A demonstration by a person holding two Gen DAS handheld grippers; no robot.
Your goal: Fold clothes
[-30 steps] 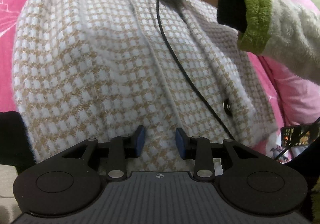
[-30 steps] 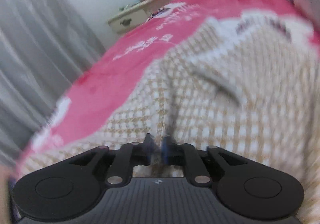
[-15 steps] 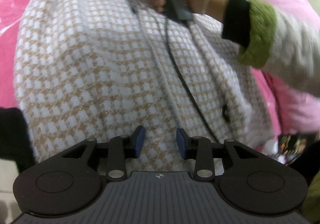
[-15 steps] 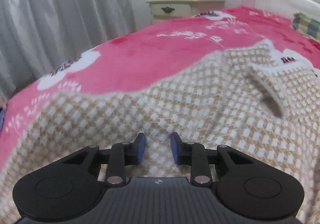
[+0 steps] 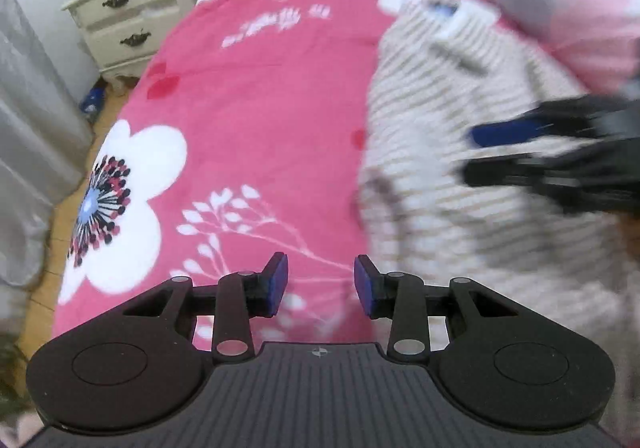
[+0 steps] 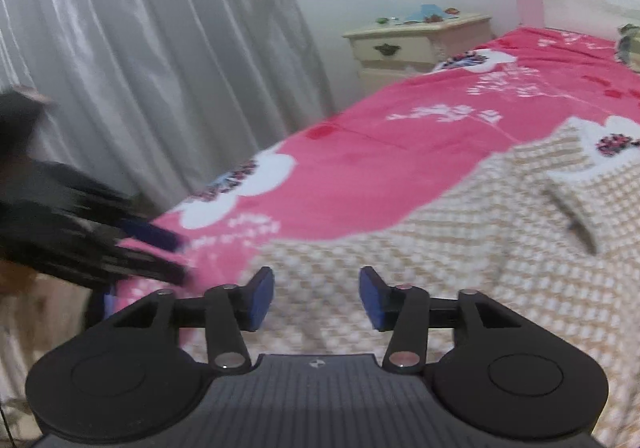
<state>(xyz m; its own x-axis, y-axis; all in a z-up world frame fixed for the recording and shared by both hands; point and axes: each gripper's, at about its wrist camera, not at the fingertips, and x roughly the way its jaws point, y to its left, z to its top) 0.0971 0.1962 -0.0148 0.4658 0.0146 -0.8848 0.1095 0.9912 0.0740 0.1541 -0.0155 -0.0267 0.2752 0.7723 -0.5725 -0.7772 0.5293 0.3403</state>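
Now we hold both grippers empty above the bed point(image 5: 248, 95), the left gripper point(image 5: 320, 284) narrowly parted over bare cover with the cardigan point(image 5: 460, 175) to its right, the right gripper point(image 6: 316, 298) opening directly over it, so nearer.

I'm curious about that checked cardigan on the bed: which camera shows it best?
The right wrist view: the checked cardigan is fairly sharp there, its beige and white weave and folded collar readable on the pink bedspread. The left wrist view shows it smeared by motion blur, partly hidden behind the other gripper.
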